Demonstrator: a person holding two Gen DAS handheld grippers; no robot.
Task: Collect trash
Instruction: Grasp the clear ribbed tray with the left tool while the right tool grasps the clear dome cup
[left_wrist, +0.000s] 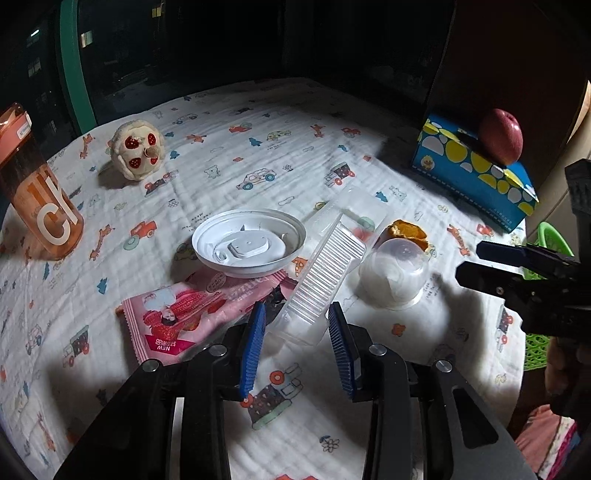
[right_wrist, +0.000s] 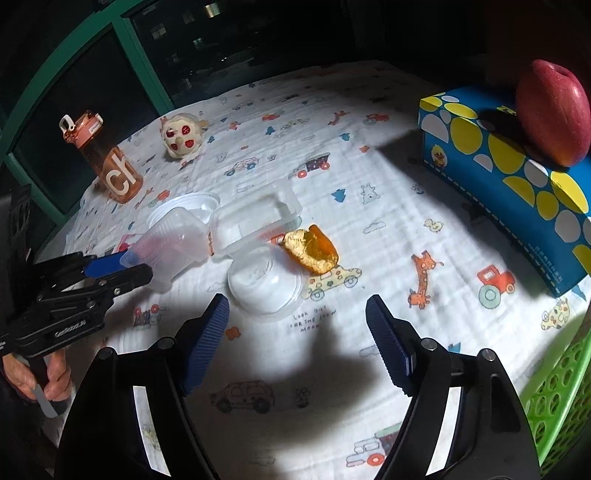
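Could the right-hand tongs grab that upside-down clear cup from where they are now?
Probably yes. The right tongs stand open just short of the cup, with only bare cloth between. The orange peel lies behind it, out of the way.

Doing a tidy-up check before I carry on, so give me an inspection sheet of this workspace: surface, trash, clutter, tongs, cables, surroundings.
Surface: printed tablecloth, unevenly lit.
Job's things: ribbed clear tray, white lid, pink wrapper, upturned clear cup, orange peel, clear box, all clustered mid-table.
Clutter: orange bottle, plush toy, tissue box with apple on top.
Grippers: left tongs closed on the ribbed clear tray's near end; right tongs open, empty, just short of the cup.
Cables: nothing seen.
Surroundings: green basket at the table's right edge; dark window behind.
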